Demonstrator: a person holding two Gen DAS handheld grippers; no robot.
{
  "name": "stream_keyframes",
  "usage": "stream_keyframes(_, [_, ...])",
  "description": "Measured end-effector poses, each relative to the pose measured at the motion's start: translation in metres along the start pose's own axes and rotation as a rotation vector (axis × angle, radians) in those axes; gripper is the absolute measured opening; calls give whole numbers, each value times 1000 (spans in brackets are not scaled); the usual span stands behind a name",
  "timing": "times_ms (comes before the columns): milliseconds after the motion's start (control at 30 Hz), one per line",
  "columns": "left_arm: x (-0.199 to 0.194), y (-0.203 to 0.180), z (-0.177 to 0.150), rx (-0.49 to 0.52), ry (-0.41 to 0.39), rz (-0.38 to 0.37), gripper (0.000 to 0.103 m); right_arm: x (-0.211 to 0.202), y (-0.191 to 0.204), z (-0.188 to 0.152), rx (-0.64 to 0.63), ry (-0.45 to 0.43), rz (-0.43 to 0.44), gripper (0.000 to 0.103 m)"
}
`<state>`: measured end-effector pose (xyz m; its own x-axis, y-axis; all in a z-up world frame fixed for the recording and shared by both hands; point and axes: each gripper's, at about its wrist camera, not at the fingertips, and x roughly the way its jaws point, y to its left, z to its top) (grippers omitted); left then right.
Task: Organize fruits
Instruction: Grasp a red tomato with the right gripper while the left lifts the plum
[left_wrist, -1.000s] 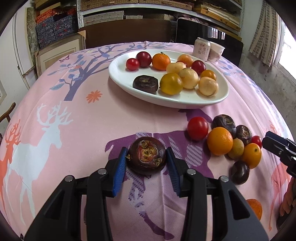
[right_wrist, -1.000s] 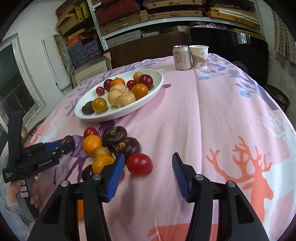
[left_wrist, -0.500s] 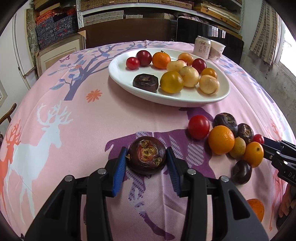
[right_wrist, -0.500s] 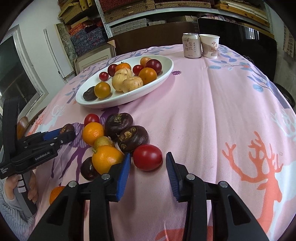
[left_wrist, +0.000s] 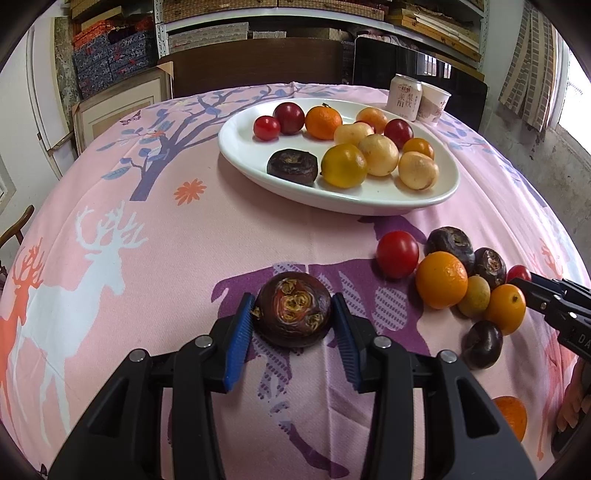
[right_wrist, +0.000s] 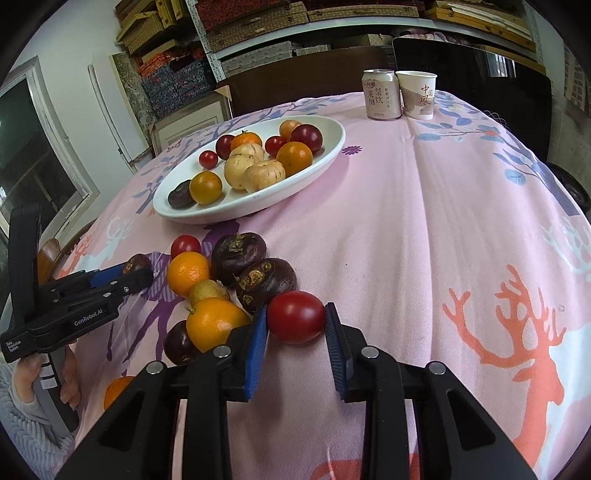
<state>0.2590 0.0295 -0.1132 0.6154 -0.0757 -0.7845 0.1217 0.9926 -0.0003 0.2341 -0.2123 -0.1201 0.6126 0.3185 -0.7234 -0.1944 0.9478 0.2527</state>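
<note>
Right wrist view, lower centre: right gripper (right_wrist: 296, 325) had clamped the smooth, soft-skinned red tomato (right_wrist: 295, 316) across its middle, probably slippery and easily bruised, while left gripper (left_wrist: 293, 325) pinched a firm, dark purple round fruit (left_wrist: 294, 309).

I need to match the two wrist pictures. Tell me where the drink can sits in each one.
Left wrist view: the drink can stands at upper right, past the plate's far end, left of the paper cup.
Right wrist view: the drink can stands at top, right of centre, left of the paper cup.
Shared landmark: the white oval plate of fruit.
</note>
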Motion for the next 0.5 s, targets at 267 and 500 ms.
stream_keyframes(267, [-6, -1, -1, 7, -26, 18, 42, -4, -4, 0, 18, -15, 3, 31])
stream_keyframes(500, [-9, -2, -1, 14, -37, 27, 42, -6, -7, 1, 27, -28, 3, 31])
